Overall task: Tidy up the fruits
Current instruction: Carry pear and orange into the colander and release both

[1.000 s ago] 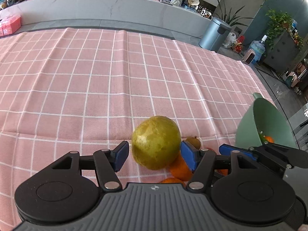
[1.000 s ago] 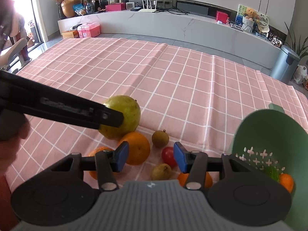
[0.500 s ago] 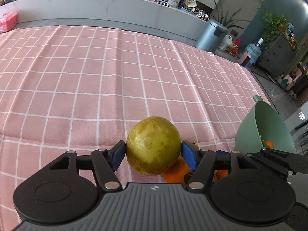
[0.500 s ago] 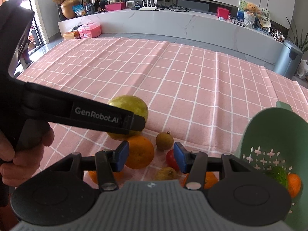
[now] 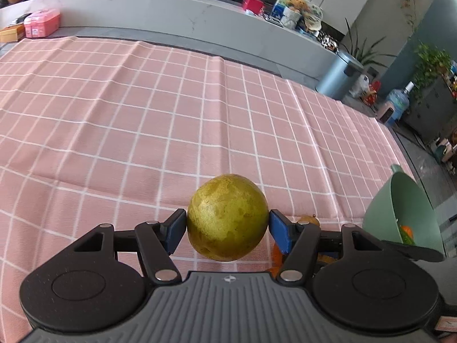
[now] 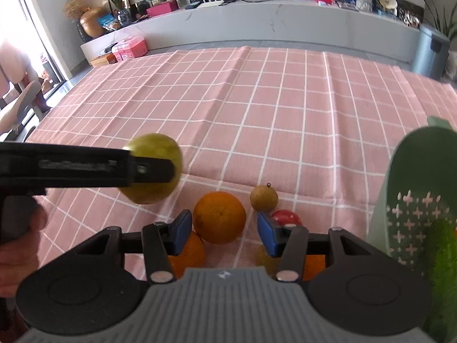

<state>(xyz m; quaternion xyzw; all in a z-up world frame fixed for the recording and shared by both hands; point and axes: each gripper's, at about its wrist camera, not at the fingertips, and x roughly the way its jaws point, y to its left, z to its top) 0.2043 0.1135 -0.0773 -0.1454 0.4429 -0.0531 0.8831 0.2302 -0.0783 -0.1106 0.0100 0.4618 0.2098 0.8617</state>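
Note:
My left gripper (image 5: 227,230) is shut on a large yellow-green pear (image 5: 227,217) and holds it above the pink checked cloth; it also shows in the right wrist view (image 6: 154,168), lifted at the left. My right gripper (image 6: 223,233) is open and empty, just above an orange (image 6: 219,217). Around it lie a brown longan (image 6: 264,198), a red fruit (image 6: 286,218) and more oranges (image 6: 190,254) partly hidden by the fingers. A green colander bowl (image 6: 414,188) at the right holds a green fruit and an orange; it also shows in the left wrist view (image 5: 405,217).
The pink checked tablecloth (image 5: 142,120) stretches far and left. A grey bench (image 5: 171,14) with boxes and toys runs behind it. A grey bin (image 5: 338,75) stands at the far right. The table edge runs beside the bowl.
My left gripper closed on the pear and lifted it off the cloth. My right gripper moved a little forward over the orange.

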